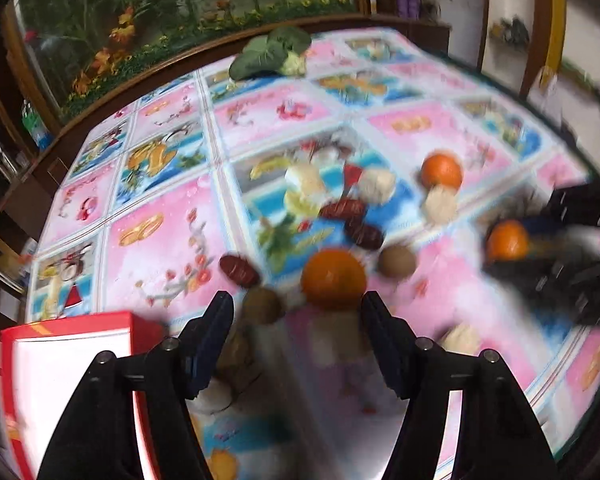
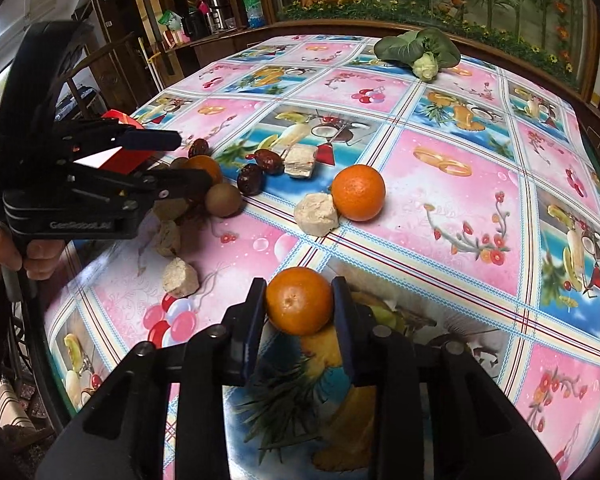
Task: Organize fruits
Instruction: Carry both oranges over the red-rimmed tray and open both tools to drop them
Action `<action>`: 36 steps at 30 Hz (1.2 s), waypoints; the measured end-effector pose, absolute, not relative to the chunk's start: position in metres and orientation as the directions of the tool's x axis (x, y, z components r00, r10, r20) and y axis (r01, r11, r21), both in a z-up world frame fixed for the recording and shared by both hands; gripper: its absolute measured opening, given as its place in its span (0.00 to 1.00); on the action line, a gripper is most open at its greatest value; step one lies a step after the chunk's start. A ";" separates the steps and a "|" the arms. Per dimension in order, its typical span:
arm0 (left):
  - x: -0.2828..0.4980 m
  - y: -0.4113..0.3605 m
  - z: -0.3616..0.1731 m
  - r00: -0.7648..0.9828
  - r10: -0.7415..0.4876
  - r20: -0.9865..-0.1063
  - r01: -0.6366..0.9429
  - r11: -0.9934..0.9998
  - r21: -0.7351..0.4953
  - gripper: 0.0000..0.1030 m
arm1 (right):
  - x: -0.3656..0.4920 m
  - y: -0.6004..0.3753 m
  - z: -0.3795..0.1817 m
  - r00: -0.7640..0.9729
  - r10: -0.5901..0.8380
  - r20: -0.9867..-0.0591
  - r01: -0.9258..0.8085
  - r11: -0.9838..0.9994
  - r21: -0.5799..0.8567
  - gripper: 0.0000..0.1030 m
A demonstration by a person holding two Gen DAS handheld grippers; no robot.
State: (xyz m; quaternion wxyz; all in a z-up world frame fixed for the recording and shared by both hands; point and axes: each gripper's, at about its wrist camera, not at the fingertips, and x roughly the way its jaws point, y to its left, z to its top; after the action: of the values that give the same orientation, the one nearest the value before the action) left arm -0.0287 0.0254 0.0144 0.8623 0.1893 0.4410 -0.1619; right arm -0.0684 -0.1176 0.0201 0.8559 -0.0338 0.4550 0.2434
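Note:
My right gripper (image 2: 299,300) is shut on an orange (image 2: 299,301), held just above the table; it also shows at the right of the left wrist view (image 1: 507,240). My left gripper (image 1: 298,308) is open and empty, its fingers either side of a second orange (image 1: 333,278) that lies on the table, with a kiwi (image 1: 261,305) beside it. In the right wrist view the left gripper (image 2: 188,162) hovers over that orange (image 2: 206,167). A third orange (image 2: 358,192) lies mid-table. Another kiwi (image 2: 222,199), red dates (image 2: 250,179) and pale chunks (image 2: 316,214) are scattered around.
A red box (image 1: 66,364) stands at the table's near left corner. A leafy green vegetable (image 2: 420,54) lies at the far edge. The table has a pink and blue fruit-print cloth (image 2: 460,208). Shelves and a garden mural stand behind.

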 end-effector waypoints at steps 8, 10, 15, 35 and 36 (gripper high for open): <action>-0.022 0.011 0.026 0.575 -0.129 -0.808 0.485 0.849 0.210 0.64 | -0.068 -0.118 0.020 0.468 0.386 -0.795 -0.447 0.879 0.163 0.34; -0.017 0.004 0.023 0.557 -0.123 -0.821 0.510 0.831 0.221 0.64 | -0.069 -0.118 0.020 0.468 0.386 -0.795 -0.448 0.879 0.163 0.34; -0.008 0.001 0.010 0.514 -0.117 -0.850 0.540 0.814 0.214 0.59 | -0.069 -0.118 0.020 0.468 0.387 -0.795 -0.448 0.879 0.164 0.34; -0.050 0.028 0.048 0.614 -0.219 -0.758 0.397 0.916 0.058 0.34 | -0.064 -0.125 0.022 0.493 0.395 -0.775 -0.414 0.890 0.191 0.32; -0.059 0.034 0.055 0.633 -0.225 -0.740 0.379 0.924 0.044 0.34 | -0.063 -0.127 0.022 0.498 0.396 -0.771 -0.409 0.892 0.194 0.32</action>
State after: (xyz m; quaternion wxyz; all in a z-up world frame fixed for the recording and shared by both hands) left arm -0.0586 0.0338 0.0554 0.8984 0.0980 0.3938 -0.1682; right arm -0.0633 -0.1271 0.0222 0.8655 -0.0070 0.4435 0.2326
